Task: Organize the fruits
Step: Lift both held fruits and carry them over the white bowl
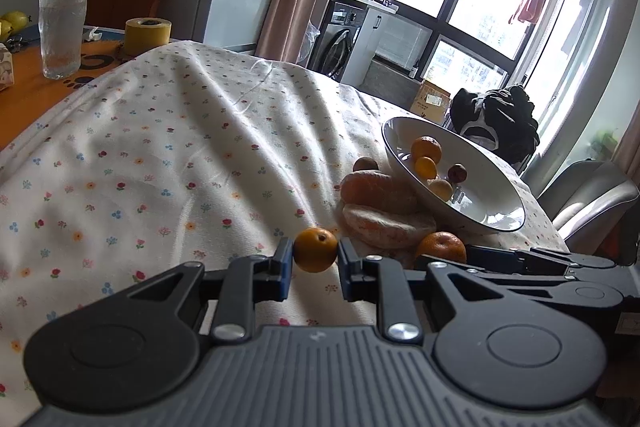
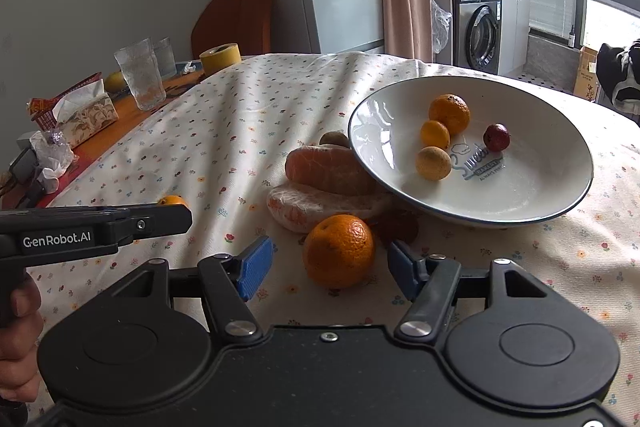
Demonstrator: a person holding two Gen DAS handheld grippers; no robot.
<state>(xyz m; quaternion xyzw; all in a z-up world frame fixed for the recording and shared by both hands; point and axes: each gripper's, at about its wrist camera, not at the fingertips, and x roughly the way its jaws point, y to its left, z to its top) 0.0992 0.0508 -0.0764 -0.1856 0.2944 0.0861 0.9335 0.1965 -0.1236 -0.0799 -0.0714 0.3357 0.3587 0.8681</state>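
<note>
1. A table draped in a white cotton cloth printed with small flowers [image 2: 280, 107] fills both views. The cloth lies in loose folds, so I judge that round fruit set on it could roll downhill if nudged.

2. A wide white ceramic bowl with a dark rim [image 2: 560, 211] sits tilted, its near-left edge propped on two plastic-wrapped peeled citrus halves [image 2: 320, 187]. It already holds four small fruits. The risk here is that a bump to those halves or the rim drops the bowl level and sets the fruits inside rolling.

3. The right gripper [image 2: 330, 269] has its blue-padded jaws apart, one on each side of a large orange mandarin [image 2: 339, 251] resting on the cloth; neither pad touches it. Closing off-centre could squirt it toward the wrapped halves just behind.

4. The left gripper [image 1: 315, 267] is clamped on a small round orange kumquat-like fruit [image 1: 315, 249], pinched at the very fingertips just above the cloth. That shallow hold on a smooth sphere could slip during the carry to the bowl.

5. The two grippers work close together, the left one's body reaching in beside the right; I judge a collision possible.
</note>
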